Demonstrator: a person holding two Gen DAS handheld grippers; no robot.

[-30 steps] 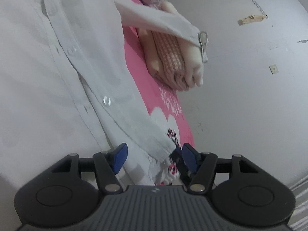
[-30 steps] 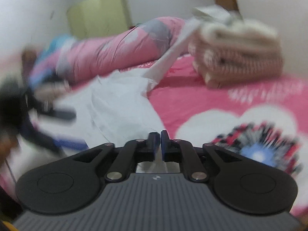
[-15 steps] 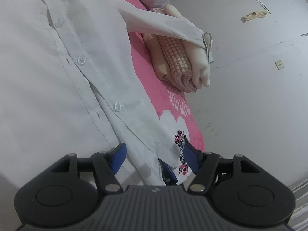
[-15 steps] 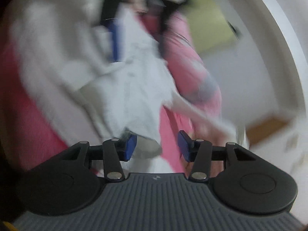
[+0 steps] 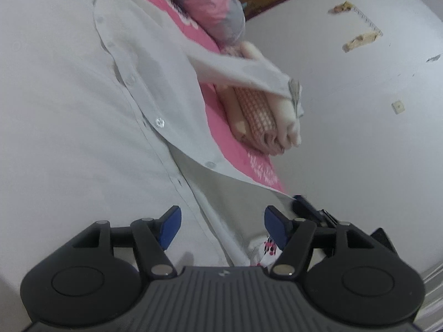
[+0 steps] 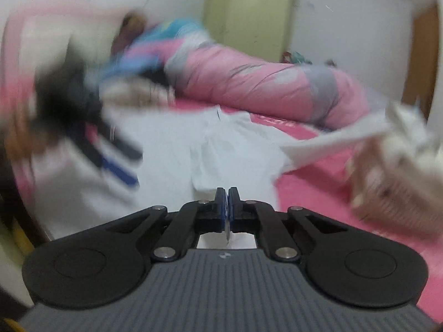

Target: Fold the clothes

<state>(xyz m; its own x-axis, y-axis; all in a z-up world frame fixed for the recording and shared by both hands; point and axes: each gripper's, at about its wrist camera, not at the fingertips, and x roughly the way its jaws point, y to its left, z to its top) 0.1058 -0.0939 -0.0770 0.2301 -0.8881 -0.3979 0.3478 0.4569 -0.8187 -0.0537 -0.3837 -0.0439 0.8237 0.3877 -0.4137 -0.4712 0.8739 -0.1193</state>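
Note:
A white button-up shirt (image 5: pixel 83 127) lies spread on the pink bed sheet (image 5: pixel 221 135). My left gripper (image 5: pixel 223 225) hovers open just above its button placket, near the hem, with nothing between the blue pads. The shirt's right front panel is lifted at its lower corner, where my right gripper (image 5: pixel 310 211) holds it. In the blurred right wrist view, my right gripper (image 6: pixel 227 202) is shut on the white shirt (image 6: pixel 229 149), with a sliver of cloth showing between the pads. One sleeve (image 5: pixel 243 70) stretches over a folded pile.
A folded stack of beige and checked clothes (image 5: pixel 263 116) sits on the bed beside the wall (image 5: pixel 360 138). A rolled pink and grey quilt (image 6: pixel 263 88) lies along the far side. A pale green cabinet (image 6: pixel 249 22) stands behind. The left gripper (image 6: pixel 110 160) appears blurred.
The right gripper, open half a second ago, has shut on the shirt's lower front corner and lifted that panel. The left gripper stays open and has shifted slightly over the shirt.

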